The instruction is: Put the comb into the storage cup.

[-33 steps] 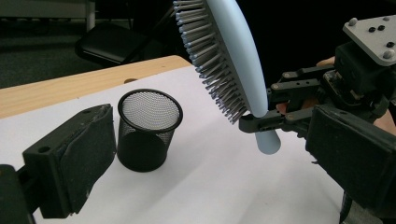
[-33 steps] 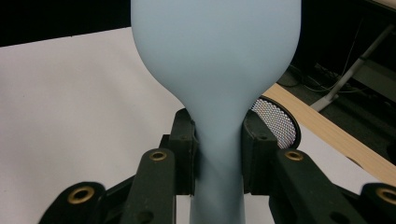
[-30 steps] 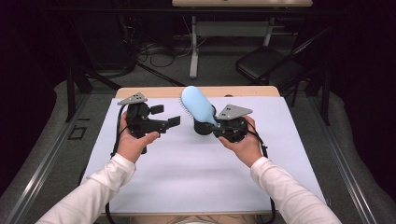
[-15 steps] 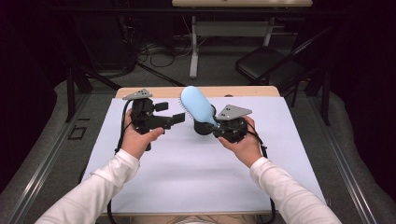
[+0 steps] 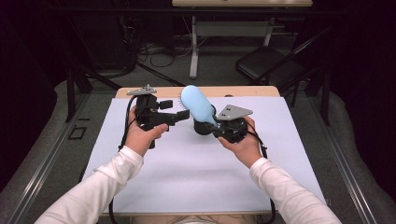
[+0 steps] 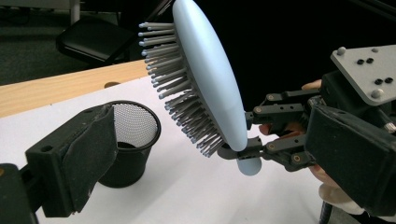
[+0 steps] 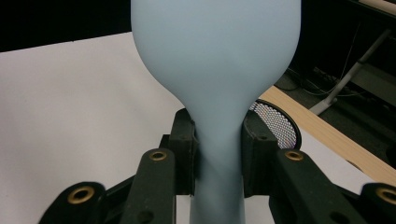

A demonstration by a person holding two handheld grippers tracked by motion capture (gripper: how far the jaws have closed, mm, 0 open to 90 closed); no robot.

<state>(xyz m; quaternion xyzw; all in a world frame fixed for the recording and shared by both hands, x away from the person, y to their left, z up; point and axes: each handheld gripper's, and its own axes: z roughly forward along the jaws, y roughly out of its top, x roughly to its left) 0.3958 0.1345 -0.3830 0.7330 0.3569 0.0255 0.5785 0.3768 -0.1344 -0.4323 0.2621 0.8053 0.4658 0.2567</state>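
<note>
The hairbrush (image 5: 197,103) is already lifted off the table, its handle clamped between the jaws of the right gripper (image 5: 219,127), head slanting up and away; putting it into the mesh cup (image 6: 130,140) just beyond looks undone. The left gripper (image 5: 183,115), jaws parted and empty, points level at the bristles.

A: Tabletop (image 5: 140,186) — surface?
B: Pale, white sheet over nearly all of it. A bare wooden strip (image 5: 247,91) shows along the far edge.

A: Anything standing on it?
B: One item: a black mesh cup (image 6: 128,142), upright, open top, on the white part near the far edge, about midway across.

A: Below the tabletop?
B: Grey carpeted floor (image 5: 46,140) on both sides; the room beyond is dark.
</note>
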